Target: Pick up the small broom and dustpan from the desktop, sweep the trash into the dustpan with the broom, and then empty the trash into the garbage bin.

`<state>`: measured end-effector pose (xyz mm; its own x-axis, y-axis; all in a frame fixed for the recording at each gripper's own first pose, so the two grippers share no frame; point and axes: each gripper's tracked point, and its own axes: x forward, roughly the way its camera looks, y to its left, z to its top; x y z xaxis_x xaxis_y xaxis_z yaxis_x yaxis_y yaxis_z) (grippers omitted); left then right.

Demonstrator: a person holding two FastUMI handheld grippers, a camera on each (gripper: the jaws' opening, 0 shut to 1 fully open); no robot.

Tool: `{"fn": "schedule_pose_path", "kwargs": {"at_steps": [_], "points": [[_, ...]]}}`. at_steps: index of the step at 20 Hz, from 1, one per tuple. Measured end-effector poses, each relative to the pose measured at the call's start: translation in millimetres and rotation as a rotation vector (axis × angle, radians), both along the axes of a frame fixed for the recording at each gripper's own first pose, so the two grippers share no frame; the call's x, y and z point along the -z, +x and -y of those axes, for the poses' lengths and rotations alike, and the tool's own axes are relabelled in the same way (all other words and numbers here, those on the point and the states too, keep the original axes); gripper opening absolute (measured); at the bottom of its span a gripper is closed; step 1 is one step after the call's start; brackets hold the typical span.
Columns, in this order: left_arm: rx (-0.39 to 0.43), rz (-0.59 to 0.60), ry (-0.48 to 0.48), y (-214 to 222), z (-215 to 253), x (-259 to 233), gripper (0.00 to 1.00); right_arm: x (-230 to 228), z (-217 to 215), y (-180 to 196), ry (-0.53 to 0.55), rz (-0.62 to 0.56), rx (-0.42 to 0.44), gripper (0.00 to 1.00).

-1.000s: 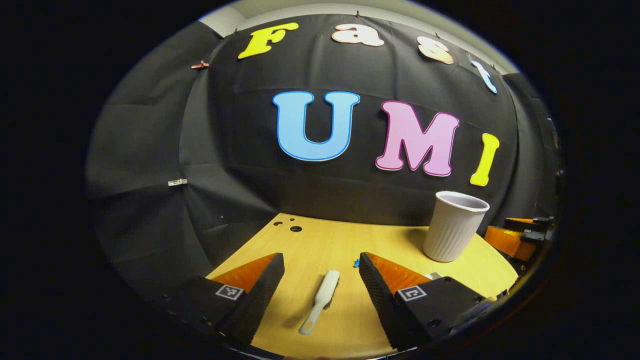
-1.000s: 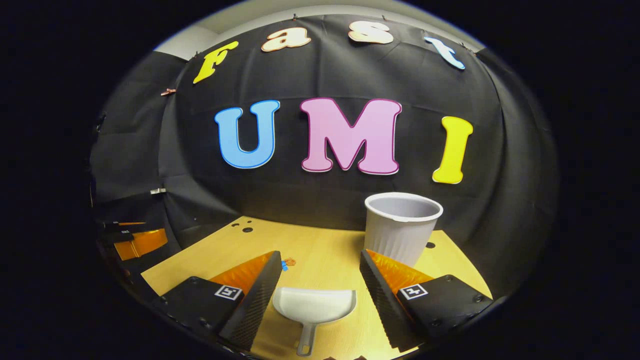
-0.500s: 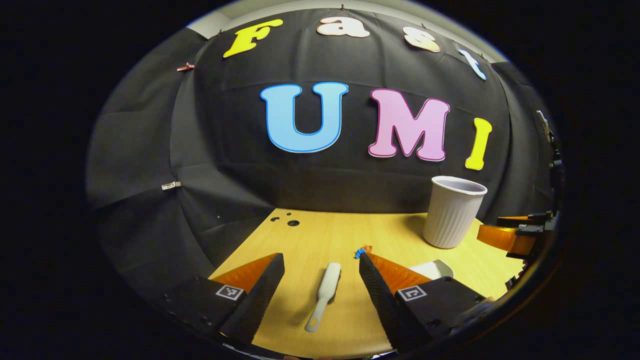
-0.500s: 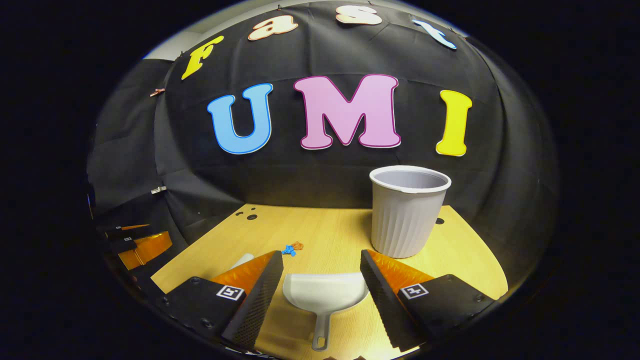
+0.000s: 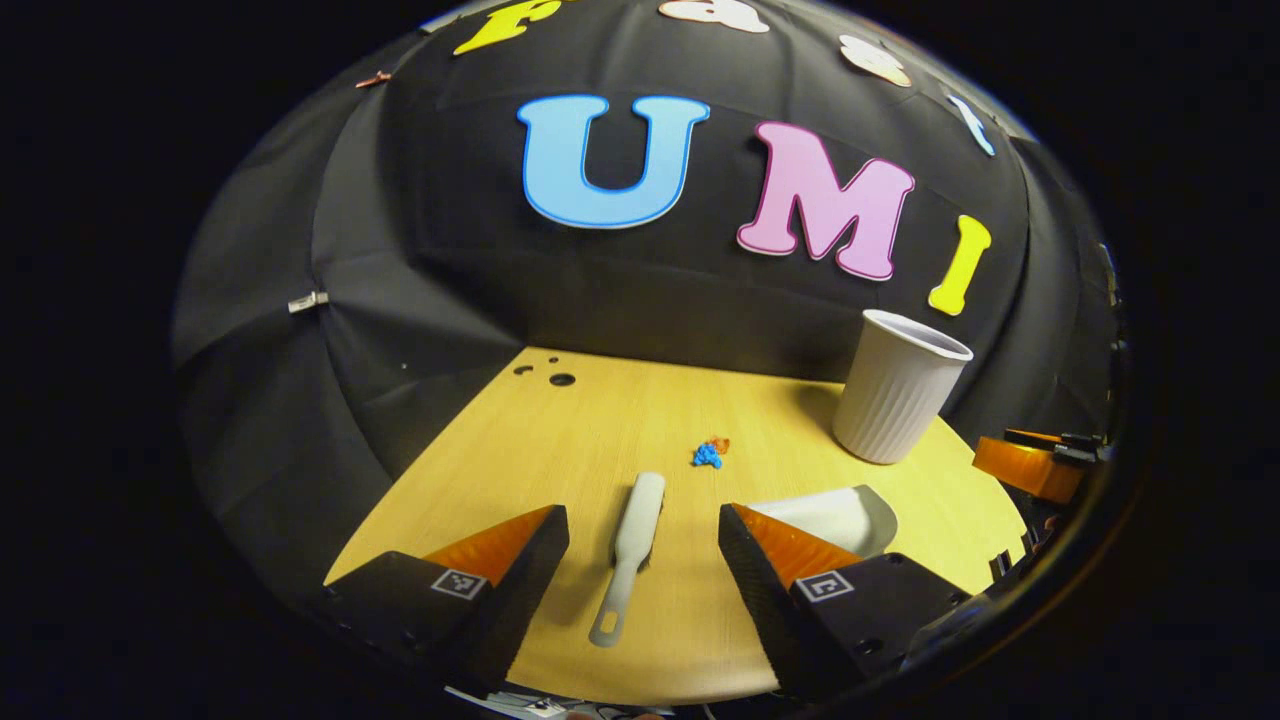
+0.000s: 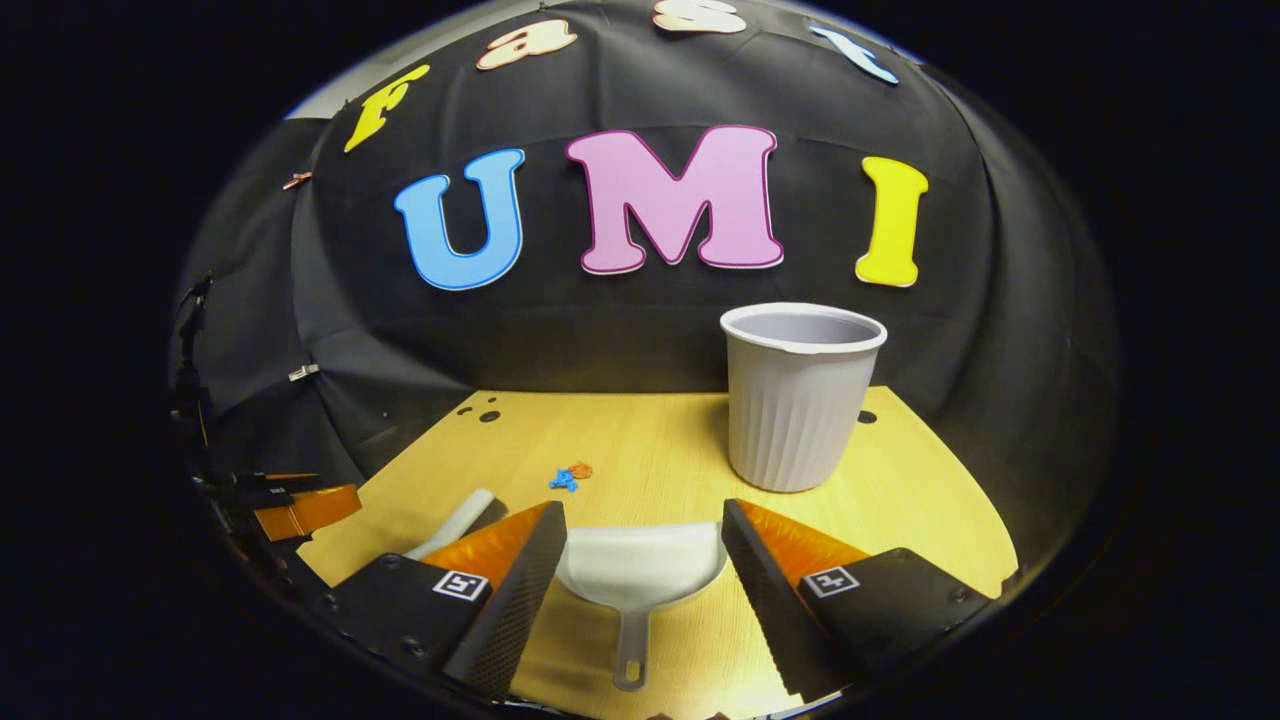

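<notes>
White broom (image 5: 630, 550) lying between left tongs (image 5: 643, 530), dustpan (image 6: 640, 570) between right tongs (image 6: 643, 525); both gaping wide, holding nothing. Pickup step pending: lowering, closing on handles.

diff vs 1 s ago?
Both cameras tipped down toward the desk; more of the desktop shows. The left gripper lines up over the broom, the right gripper over the dustpan. Nothing grasped. Broom, dustpan, trash and bin unmoved.
</notes>
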<state>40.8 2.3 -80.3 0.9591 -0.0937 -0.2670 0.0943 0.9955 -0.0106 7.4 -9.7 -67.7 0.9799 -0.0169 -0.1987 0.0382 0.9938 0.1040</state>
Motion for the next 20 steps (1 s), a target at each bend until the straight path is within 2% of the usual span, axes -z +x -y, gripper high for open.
{"fn": "schedule_pose_path", "kwargs": {"at_steps": [5, 10, 16, 20], "points": [[0.018, -0.186, 0.083, 23.5, -10.9, 52.9, 0.96, 21.8, -3.2, 4.5, 0.013, -0.060, -0.006, 0.98], [0.040, -0.383, 0.109, 49.9, -12.3, 108.7, 0.96, 39.9, -11.7, 8.5, 0.018, -0.104, -0.033, 0.99], [0.065, -0.539, 0.195, 65.8, -10.8, 155.2, 0.96, 69.1, -16.5, 10.5, 0.006, -0.167, -0.067, 0.99], [0.069, -0.594, 0.234, 81.2, -8.0, 170.3, 0.95, 77.2, -12.2, 3.9, -0.014, -0.186, -0.084, 0.99]]}}
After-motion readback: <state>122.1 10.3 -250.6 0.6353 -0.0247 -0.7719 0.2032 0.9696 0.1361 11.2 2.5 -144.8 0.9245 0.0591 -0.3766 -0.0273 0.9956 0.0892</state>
